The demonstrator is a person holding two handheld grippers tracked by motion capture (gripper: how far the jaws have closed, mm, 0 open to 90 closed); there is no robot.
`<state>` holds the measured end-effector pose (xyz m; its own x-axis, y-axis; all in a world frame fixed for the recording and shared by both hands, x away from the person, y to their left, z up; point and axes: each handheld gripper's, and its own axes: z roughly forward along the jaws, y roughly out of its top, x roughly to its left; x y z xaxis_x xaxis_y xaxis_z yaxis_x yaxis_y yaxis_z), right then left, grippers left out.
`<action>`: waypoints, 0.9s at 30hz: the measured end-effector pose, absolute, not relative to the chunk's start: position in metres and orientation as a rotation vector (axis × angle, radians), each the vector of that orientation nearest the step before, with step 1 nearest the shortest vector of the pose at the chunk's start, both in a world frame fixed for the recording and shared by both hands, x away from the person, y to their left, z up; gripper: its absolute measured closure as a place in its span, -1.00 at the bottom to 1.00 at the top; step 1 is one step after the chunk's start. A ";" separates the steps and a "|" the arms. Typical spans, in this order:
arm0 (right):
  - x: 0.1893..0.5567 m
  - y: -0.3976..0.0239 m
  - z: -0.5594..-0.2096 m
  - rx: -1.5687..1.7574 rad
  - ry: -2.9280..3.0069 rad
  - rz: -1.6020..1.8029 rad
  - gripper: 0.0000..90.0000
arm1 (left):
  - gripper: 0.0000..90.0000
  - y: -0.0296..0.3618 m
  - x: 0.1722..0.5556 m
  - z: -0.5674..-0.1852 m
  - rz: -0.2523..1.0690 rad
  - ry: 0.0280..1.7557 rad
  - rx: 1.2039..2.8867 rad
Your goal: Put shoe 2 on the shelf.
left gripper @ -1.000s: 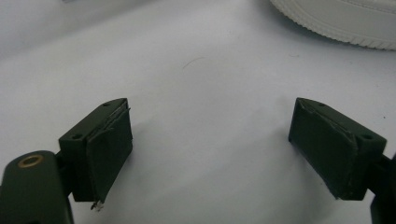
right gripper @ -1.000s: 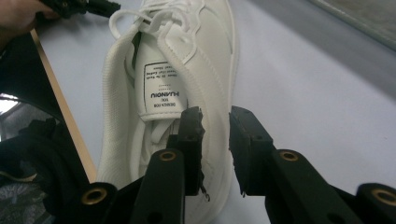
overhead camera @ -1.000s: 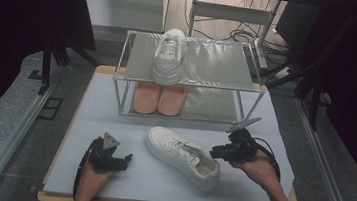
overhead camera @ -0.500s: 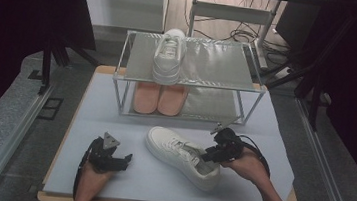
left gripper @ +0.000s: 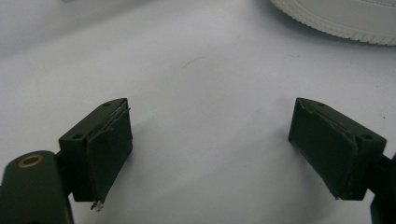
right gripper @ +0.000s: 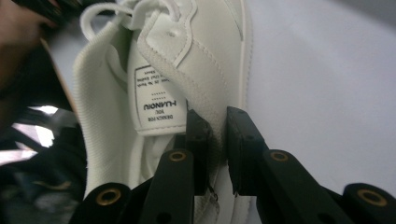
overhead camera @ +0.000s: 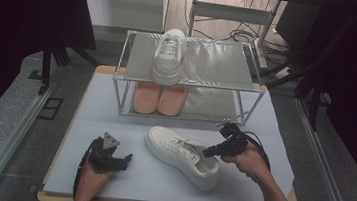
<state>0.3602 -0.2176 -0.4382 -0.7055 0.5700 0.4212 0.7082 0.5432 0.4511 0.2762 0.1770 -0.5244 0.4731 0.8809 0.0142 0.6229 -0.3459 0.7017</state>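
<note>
Right hand-held gripper (right gripper: 217, 154) has closed on the white sneaker's (overhead camera: 181, 153) collar edge; left hand-held gripper (left gripper: 210, 154) gapes over bare mat (overhead camera: 114, 119).

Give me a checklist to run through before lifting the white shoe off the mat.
1. Grip: the right hand-held gripper has just closed its jaws on the collar wall of the white shoe on the mat, one jaw inside, one outside. Ok.
2. Depth of bite: only the collar's edge sits between the pads. Cannot tell if it will hold the weight.
3. Left hand-held gripper: open, resting on the mat, apart from the shoe. Ok.
4. Free spot on the rack's top shelf beside the other white shoe. Ok.
5. Lower shelf: pink pair on the left, space on the right. Ok.
</note>
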 end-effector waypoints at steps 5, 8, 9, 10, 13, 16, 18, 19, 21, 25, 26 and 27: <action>0.366 -0.226 -0.437 -1.123 -2.447 -0.930 0.78 | -0.70 0.177 0.276 -0.524 0.523 1.242 2.088; 0.367 -0.232 -0.437 -1.150 -2.375 -0.960 0.79 | -0.70 0.177 0.276 -0.524 0.523 1.242 2.088; 0.368 -0.235 -0.437 -1.156 -2.356 -0.967 0.79 | -0.70 0.177 0.276 -0.524 0.523 1.242 2.088; 0.368 -0.236 -0.436 -1.163 -2.342 -0.972 0.79 | -0.70 0.177 0.276 -0.524 0.523 1.242 2.088; 0.369 -0.243 -0.435 -1.193 -2.301 -0.999 0.79 | -0.70 0.177 0.277 -0.525 0.521 1.246 2.081; 0.368 -0.248 -0.431 -1.209 -2.279 -1.022 0.78 | -0.70 0.177 0.277 -0.525 0.520 1.246 2.080; 0.368 -0.252 -0.429 -1.216 -2.262 -1.035 0.79 | -0.70 0.177 0.277 -0.525 0.518 1.246 2.080; 0.368 -0.254 -0.427 -1.216 -2.255 -1.045 0.79 | -0.70 0.177 0.277 -0.525 0.518 1.246 2.080; 0.367 -0.257 -0.423 -1.220 -2.241 -1.062 0.79 | -0.70 0.177 0.277 -0.525 0.517 1.247 2.079; 0.366 -0.263 -0.414 -1.215 -2.212 -1.101 0.79 | -0.70 0.177 0.277 -0.525 0.518 1.247 2.078; 0.366 -0.263 -0.411 -1.217 -2.204 -1.110 0.79 | -0.70 0.177 0.277 -0.525 0.517 1.247 2.078; 0.365 -0.264 -0.408 -1.208 -2.200 -1.122 0.79 | -0.70 0.177 0.277 -0.525 0.516 1.248 2.077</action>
